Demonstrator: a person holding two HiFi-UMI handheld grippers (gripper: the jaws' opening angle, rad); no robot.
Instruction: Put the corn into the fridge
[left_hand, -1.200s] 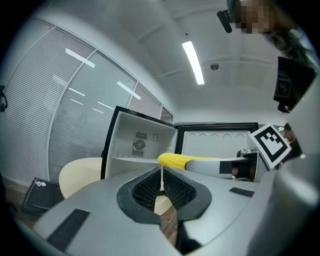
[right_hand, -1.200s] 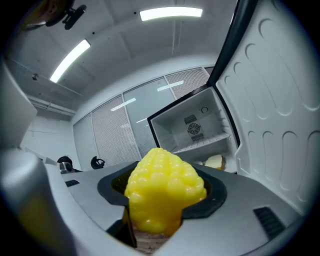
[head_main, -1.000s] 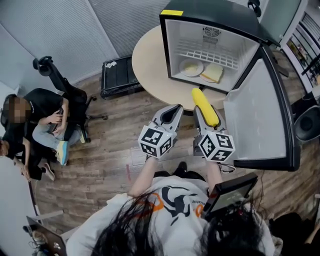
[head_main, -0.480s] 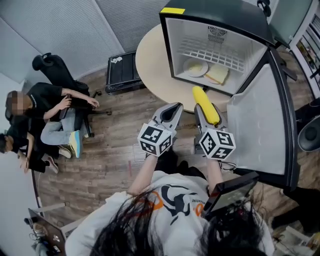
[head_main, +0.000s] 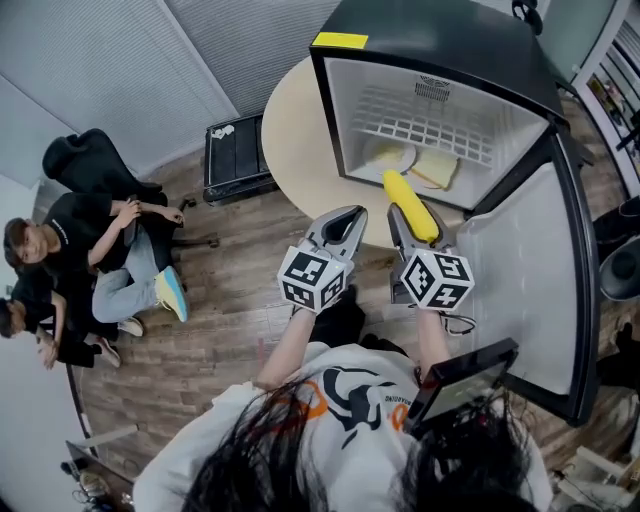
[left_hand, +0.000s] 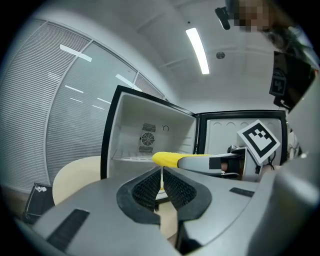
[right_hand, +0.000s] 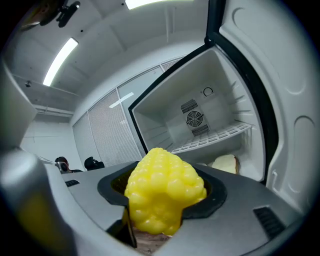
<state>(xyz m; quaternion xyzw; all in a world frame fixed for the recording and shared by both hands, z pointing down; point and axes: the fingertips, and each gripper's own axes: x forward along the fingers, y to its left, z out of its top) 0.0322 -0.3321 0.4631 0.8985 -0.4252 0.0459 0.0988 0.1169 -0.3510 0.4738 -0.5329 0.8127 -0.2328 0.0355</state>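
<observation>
A yellow corn cob (head_main: 410, 206) sticks out forward from my right gripper (head_main: 412, 222), which is shut on it; its tip reaches the lower edge of the open fridge (head_main: 440, 60). The cob (right_hand: 164, 196) fills the middle of the right gripper view, with the white fridge interior (right_hand: 200, 120) behind it. In the left gripper view the corn (left_hand: 169, 159) shows to the right, held in front of the fridge (left_hand: 145, 135). My left gripper (head_main: 345, 228) hovers left of the right one, jaws shut on nothing.
The fridge stands on a round beige table (head_main: 295, 140), its door (head_main: 535, 290) swung open to the right. A plate (head_main: 392, 156) and a sandwich (head_main: 436, 168) lie on the fridge floor under a wire shelf (head_main: 430, 125). People sit on chairs (head_main: 90, 250) at the left.
Both grippers have moved forward with the corn, so its tip now reaches the fridge opening. The seated person at the left has shifted.
</observation>
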